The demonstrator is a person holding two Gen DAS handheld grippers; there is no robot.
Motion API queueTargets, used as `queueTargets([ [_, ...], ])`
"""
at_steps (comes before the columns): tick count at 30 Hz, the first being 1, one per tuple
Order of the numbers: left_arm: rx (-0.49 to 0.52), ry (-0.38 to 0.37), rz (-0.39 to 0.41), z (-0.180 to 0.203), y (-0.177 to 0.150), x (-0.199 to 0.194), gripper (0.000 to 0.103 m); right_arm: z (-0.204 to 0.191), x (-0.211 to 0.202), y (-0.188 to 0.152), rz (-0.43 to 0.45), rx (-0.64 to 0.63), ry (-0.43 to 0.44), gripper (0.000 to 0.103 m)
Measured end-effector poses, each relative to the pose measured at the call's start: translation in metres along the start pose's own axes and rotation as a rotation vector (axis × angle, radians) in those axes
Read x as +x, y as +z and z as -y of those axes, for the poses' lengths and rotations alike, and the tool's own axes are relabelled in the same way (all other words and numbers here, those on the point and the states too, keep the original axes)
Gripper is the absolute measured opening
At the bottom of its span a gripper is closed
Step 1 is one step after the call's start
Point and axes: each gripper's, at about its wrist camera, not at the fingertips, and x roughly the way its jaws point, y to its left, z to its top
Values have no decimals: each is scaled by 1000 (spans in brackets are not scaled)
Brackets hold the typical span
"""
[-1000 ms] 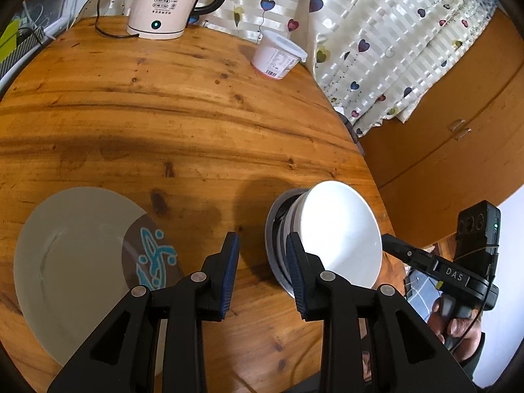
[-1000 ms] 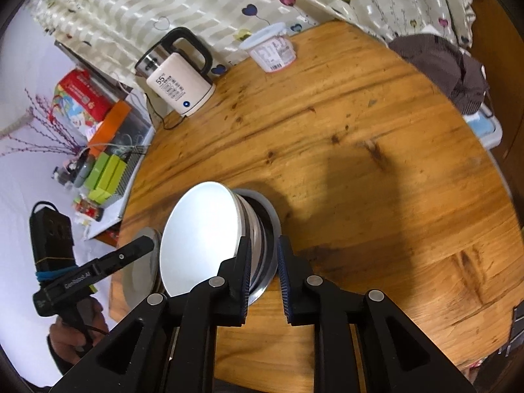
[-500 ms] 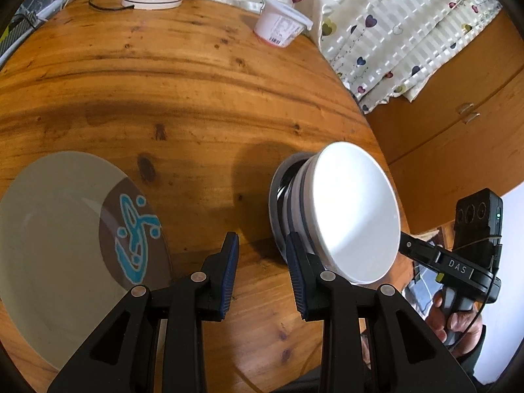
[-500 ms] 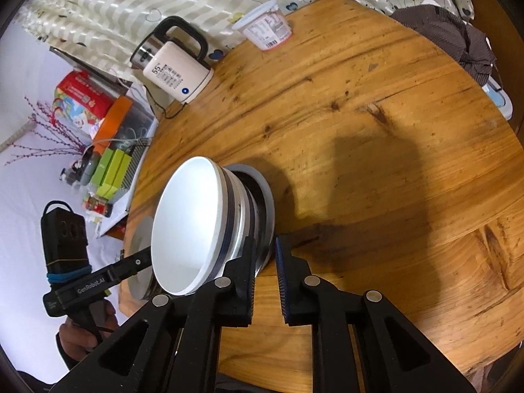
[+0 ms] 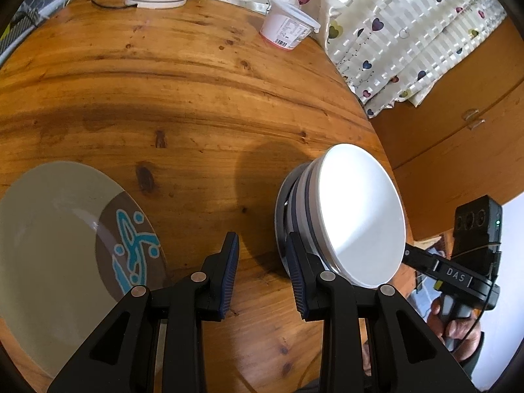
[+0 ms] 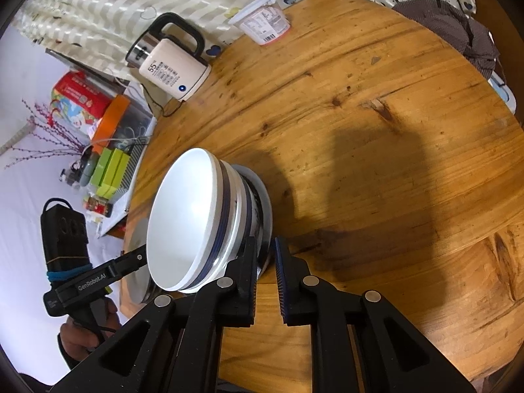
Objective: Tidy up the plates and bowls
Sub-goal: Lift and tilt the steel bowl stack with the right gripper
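A round wooden table [image 6: 376, 170] lay mostly bare across its middle and one whole side, leaving wide room to pass. At the near edge a stack of white bowls [image 5: 357, 219] stood on a small plate, with a large beige plate [image 5: 49, 249] well apart from it; bare wood lay between them. A kettle [image 6: 170, 68] and a plastic tub [image 6: 263, 21] stood along the far rim against a curtain [image 5: 393, 26].

- One round wooden table [image 5: 203, 104]
- One large beige plate [image 5: 49, 245]
- One stack of white bowls [image 6: 193, 222], number unclear
- One electric kettle [image 6: 170, 65]
- One yogurt tub [image 5: 288, 28]
- Two handheld grippers: left gripper [image 5: 262, 278], right gripper [image 6: 265, 278]
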Motion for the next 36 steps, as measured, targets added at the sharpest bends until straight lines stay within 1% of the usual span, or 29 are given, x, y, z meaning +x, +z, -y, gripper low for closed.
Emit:
queueTargets([
  [2, -14, -14, -1, -3, 0, 1, 31, 1, 0, 1, 1, 0, 11, 12],
  [4, -24, -33, 1, -5, -1, 1, 30, 1, 0, 1, 2, -1, 19, 10],
  [8, -33, -57, 4, -6, -3, 2, 29, 3, 1, 2, 8, 3, 29, 10],
  [15, -70, -128, -17, -12, -3, 6, 27, 6, -1, 4, 15, 10, 37, 9],
  [19, -63, -137, -21, -11, -2, 7, 26, 8, -1, 5, 10, 9, 41, 9],
  [20, -58, -141, -21, -10, -2, 7, 24, 8, -1, 5, 11, 9, 40, 9],
  [21, -55, -152, -24, -9, -2, 7, 15, 8, -2, 5, 12, 8, 40, 9],
  [23, -42, -176, -25, -5, -2, 8, 8, 8, -2, 5, 13, 9, 43, 9],
  [26, -19, -180, -26, 0, -1, 9, 6, 10, -3, 6, 18, 11, 43, 8],
  [31, -39, -221, -35, -4, 1, 13, 6, 13, -4, 7, 25, 13, 49, 8],
  [36, -38, -228, -32, -4, 2, 14, 5, 14, -5, 8, 30, 13, 42, 8],
])
